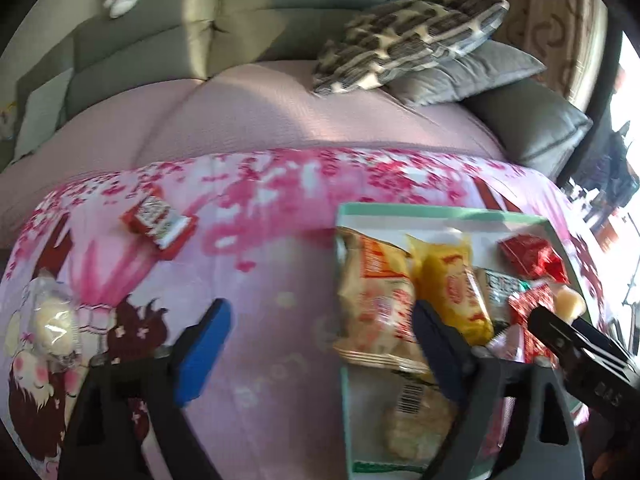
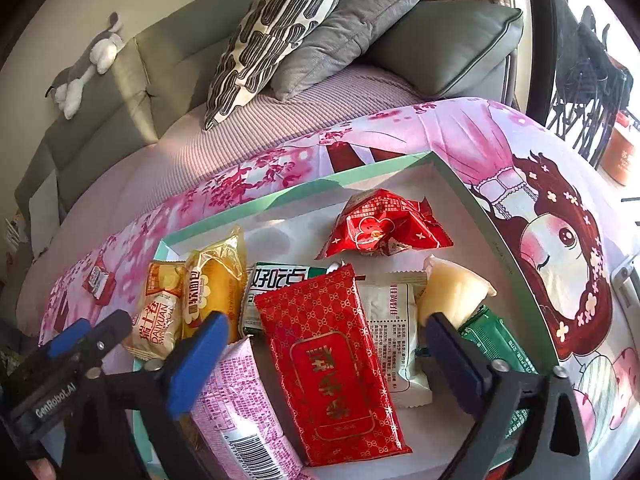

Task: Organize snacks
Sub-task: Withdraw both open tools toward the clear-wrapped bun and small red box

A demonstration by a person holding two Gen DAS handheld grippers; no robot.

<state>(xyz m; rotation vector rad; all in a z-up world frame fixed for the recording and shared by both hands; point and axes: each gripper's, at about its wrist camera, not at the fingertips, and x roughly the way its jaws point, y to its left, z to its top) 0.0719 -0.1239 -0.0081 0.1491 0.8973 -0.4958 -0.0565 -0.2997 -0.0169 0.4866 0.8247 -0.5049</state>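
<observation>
Snacks left outside the box (image 1: 440, 212) (red packet (image 1: 158, 220), clear-wrapped bun (image 1: 52, 324)) lie beyond and leftward of the left gripper (image 1: 320, 344), nearer than the right gripper (image 2: 324, 344); both spread, empty.

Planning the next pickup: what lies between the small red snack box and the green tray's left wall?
Only bare pink printed cloth between red snack box and green tray, in the left wrist view.

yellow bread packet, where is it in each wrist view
Left wrist view: the yellow bread packet lies in the box, right of centre, second packet from the box's left wall.
Right wrist view: it lies left of centre, again second from the left.
Shared landmark: the mint-green box rim behind it.
</observation>
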